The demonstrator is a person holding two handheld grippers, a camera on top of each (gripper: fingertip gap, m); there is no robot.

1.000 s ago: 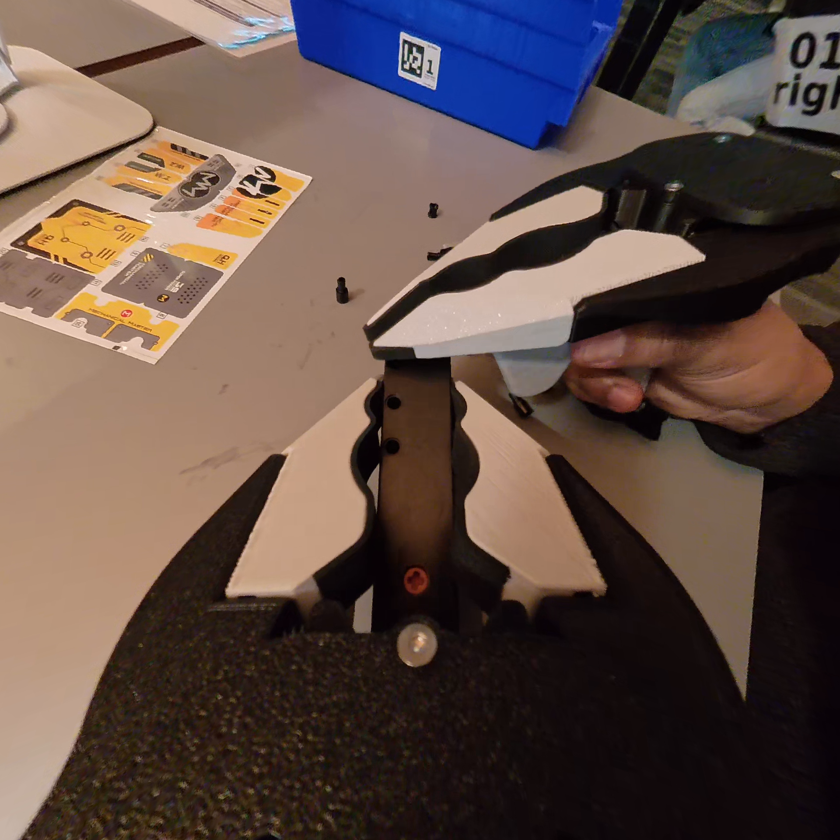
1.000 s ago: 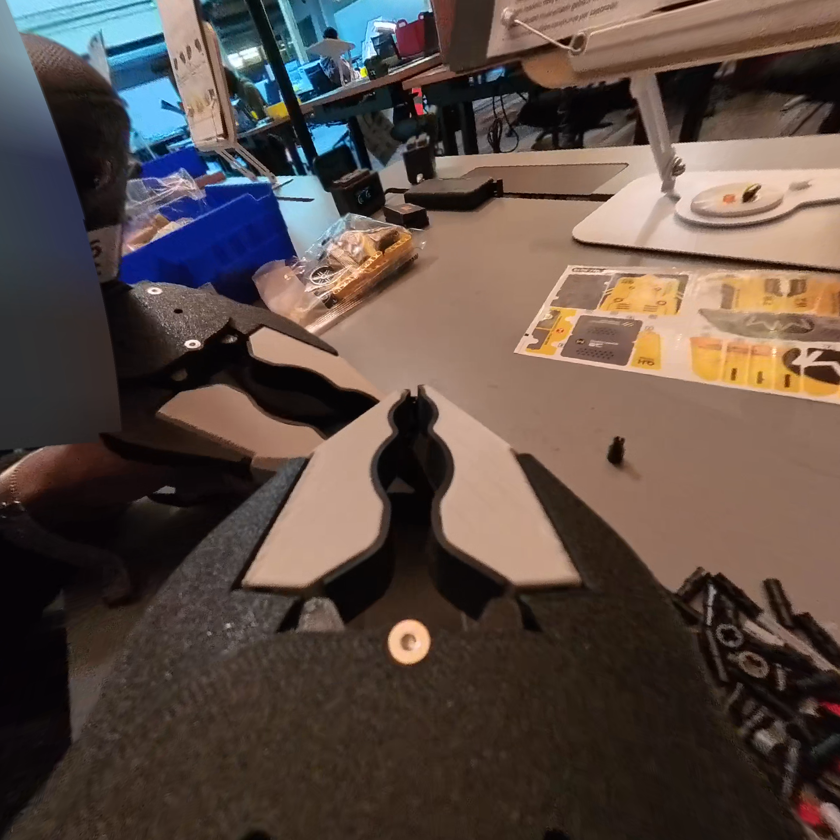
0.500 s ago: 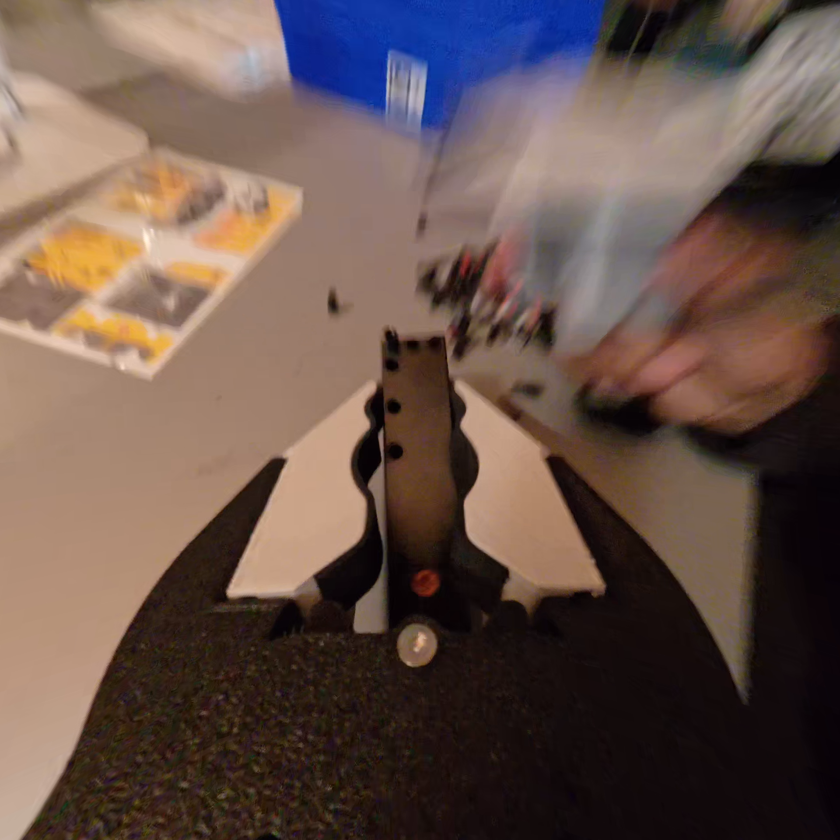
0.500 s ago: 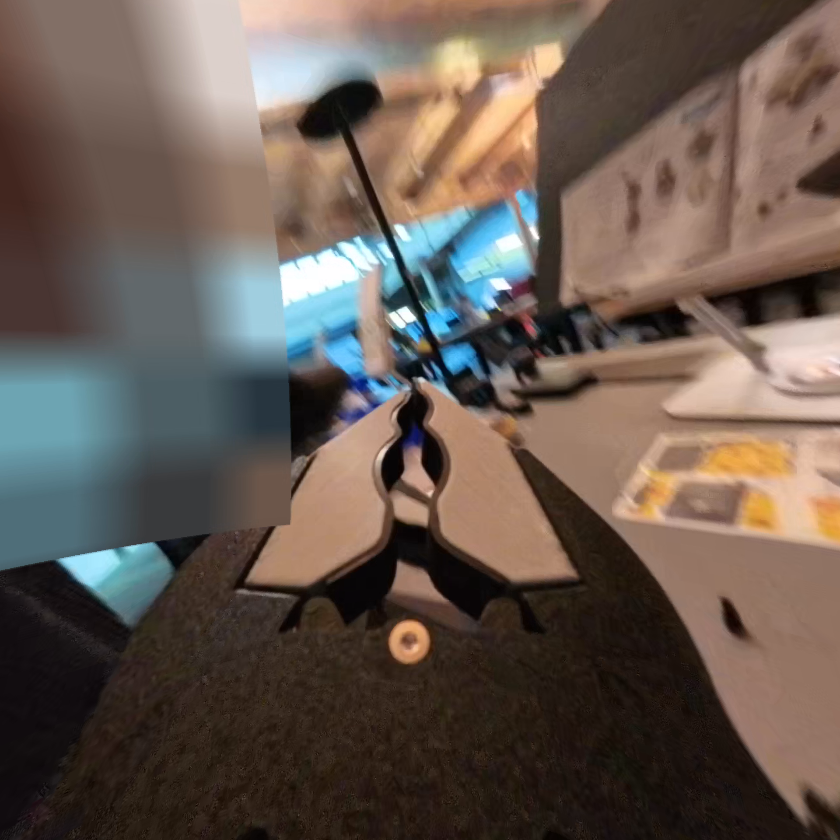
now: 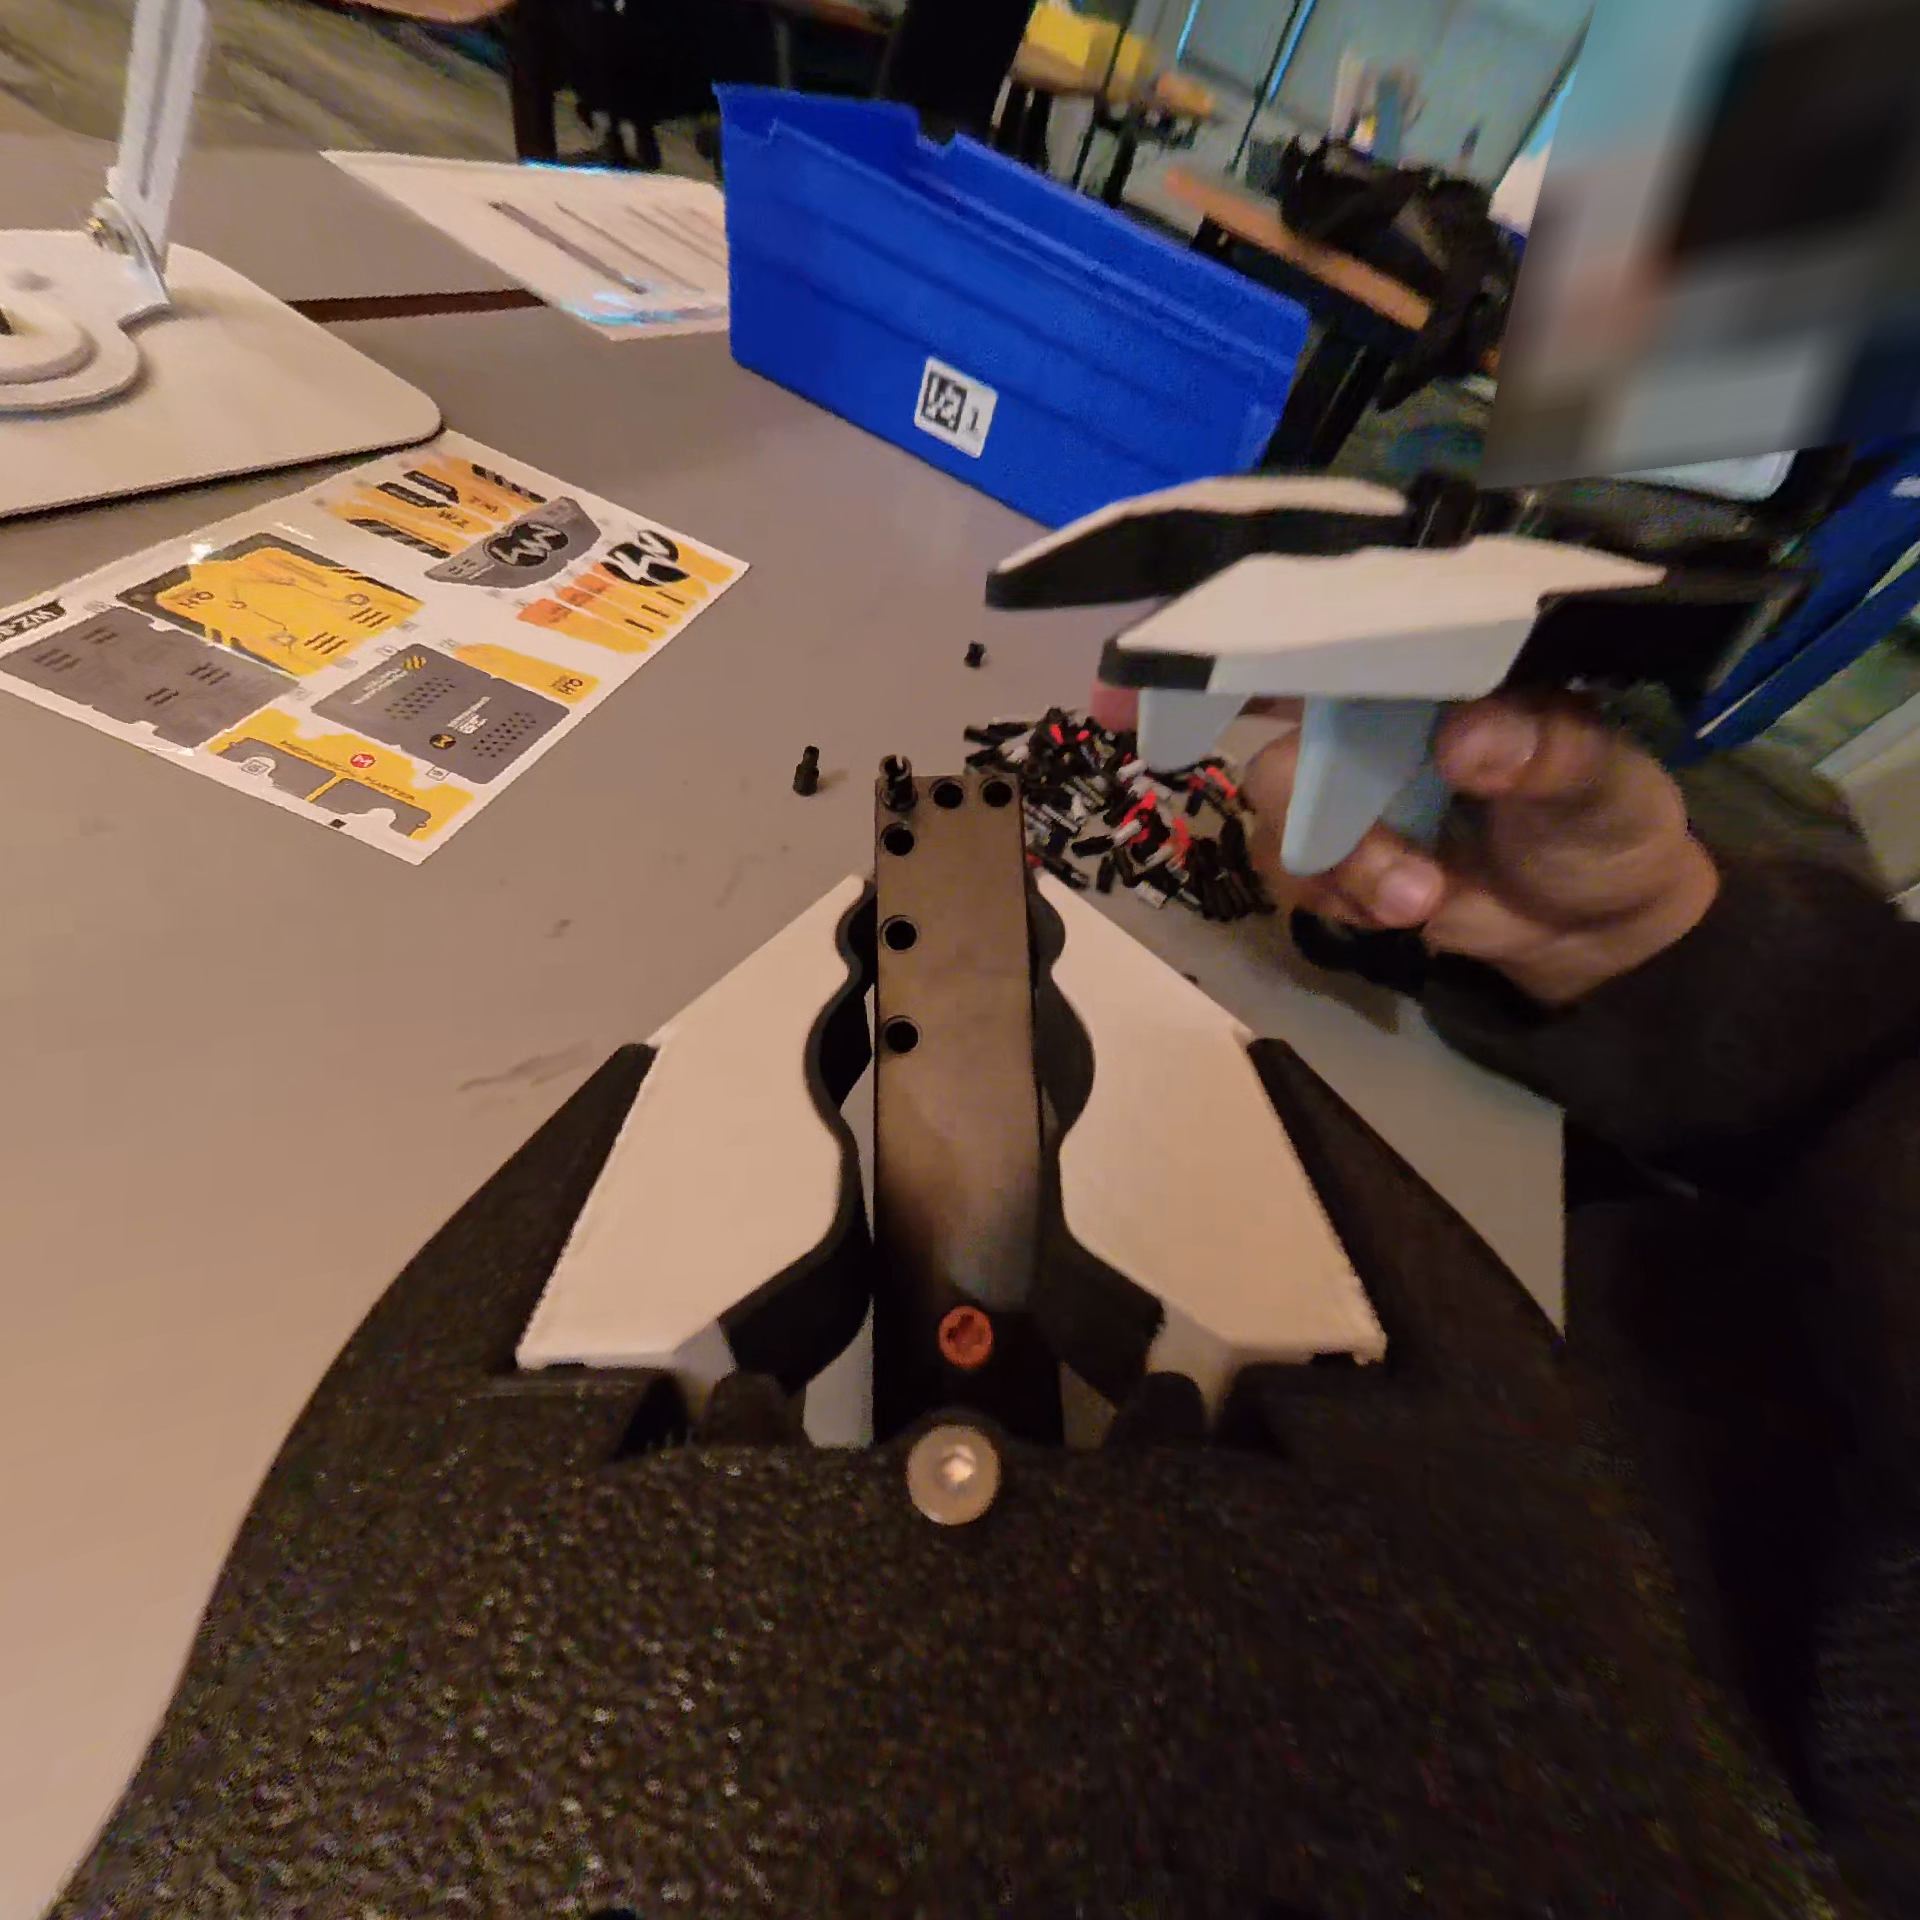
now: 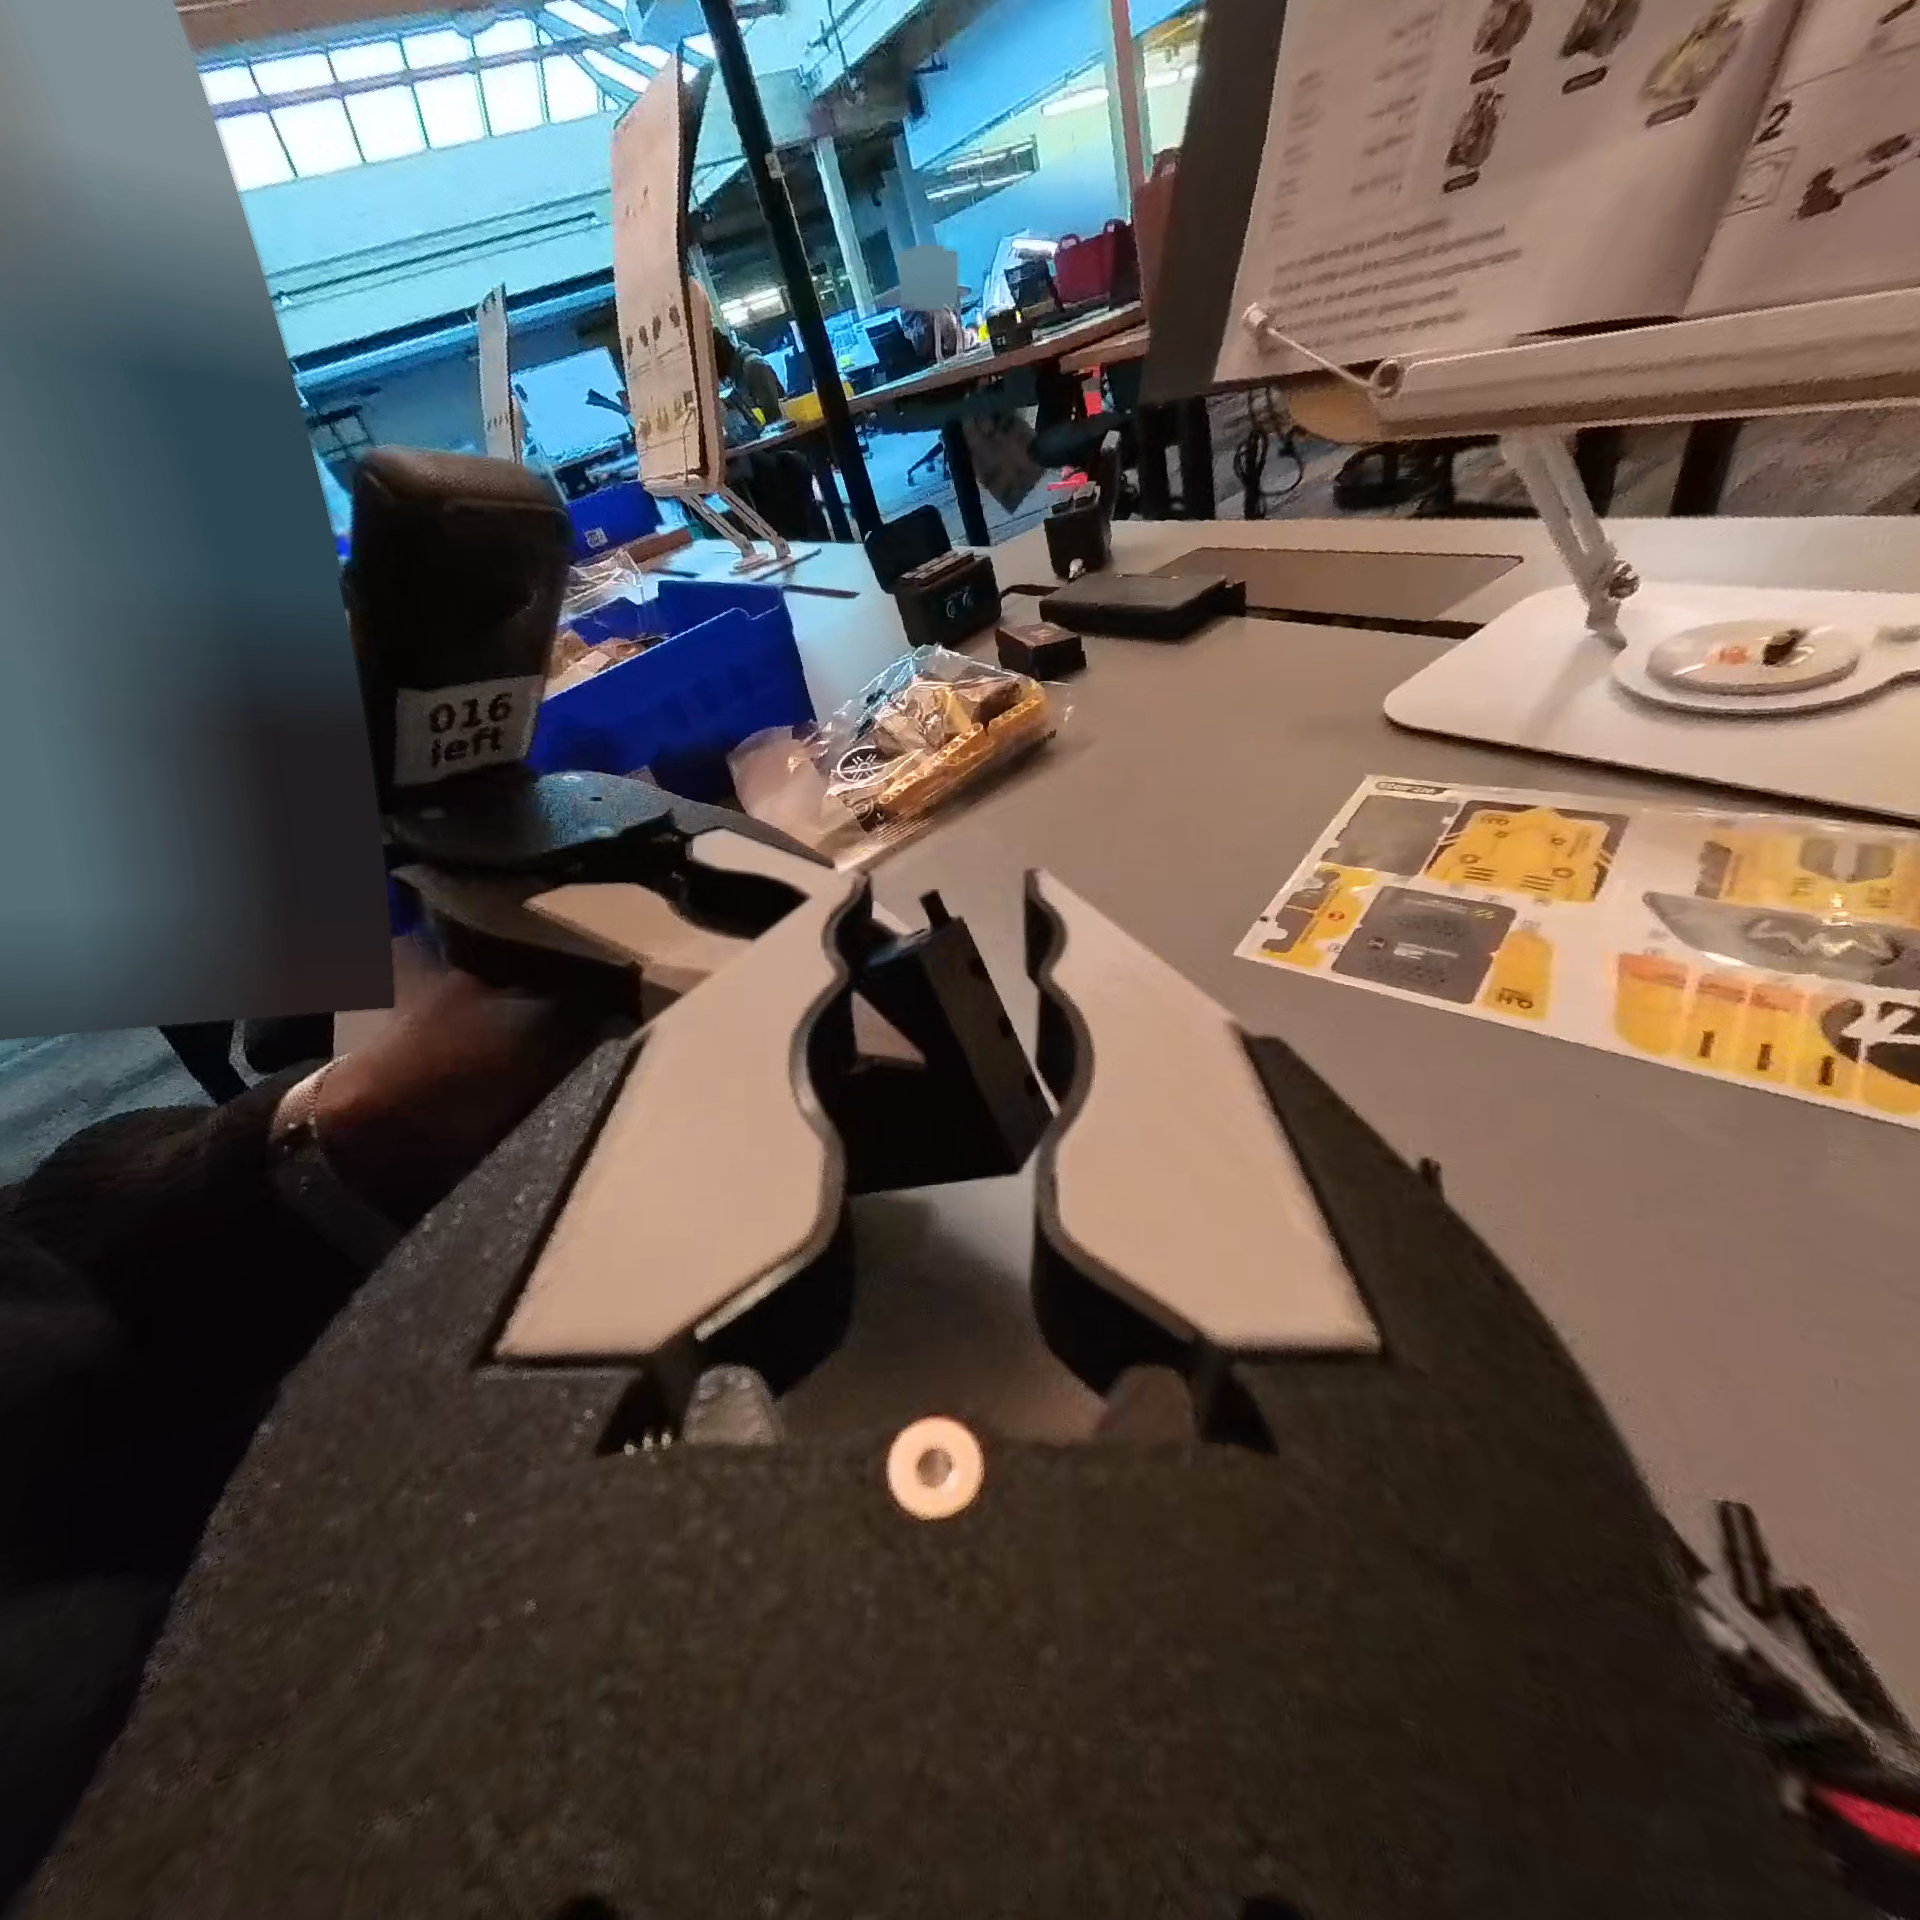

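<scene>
The right gripper (image 5: pixel 1049 623) has lifted off the tip of the black beam (image 5: pixel 956 1049) where it was pinched shut a second ago, and its jaws now stand apart, holding nothing. It hovers above the pile of small black and red pins (image 5: pixel 1122 821), just right of the beam's far end. In the right wrist view, the right gripper (image 6: pixel 945 894) frames the beam (image 6: pixel 966 1029) in the gap between its spread fingers, though neither finger touches it.

The left gripper (image 5: pixel 951 883) stays clamped on the beam, which runs lengthwise between its fingers and sticks out past their tips, with a row of holes along its left edge and across its end. A red pin (image 5: pixel 964 1337) sits in the beam near the gripper's base. A black pin (image 5: pixel 896 774) stands in the beam's far left corner hole.

On the grey table (image 5: pixel 312 1039), two loose black pins (image 5: pixel 806 770) lie just beyond the beam. A yellow and grey sticker sheet (image 5: pixel 353 644) lies toward the left edge, with a white stand base (image 5: pixel 208 384) behind it. A blue bin (image 5: pixel 987 322) stands at the far edge.
</scene>
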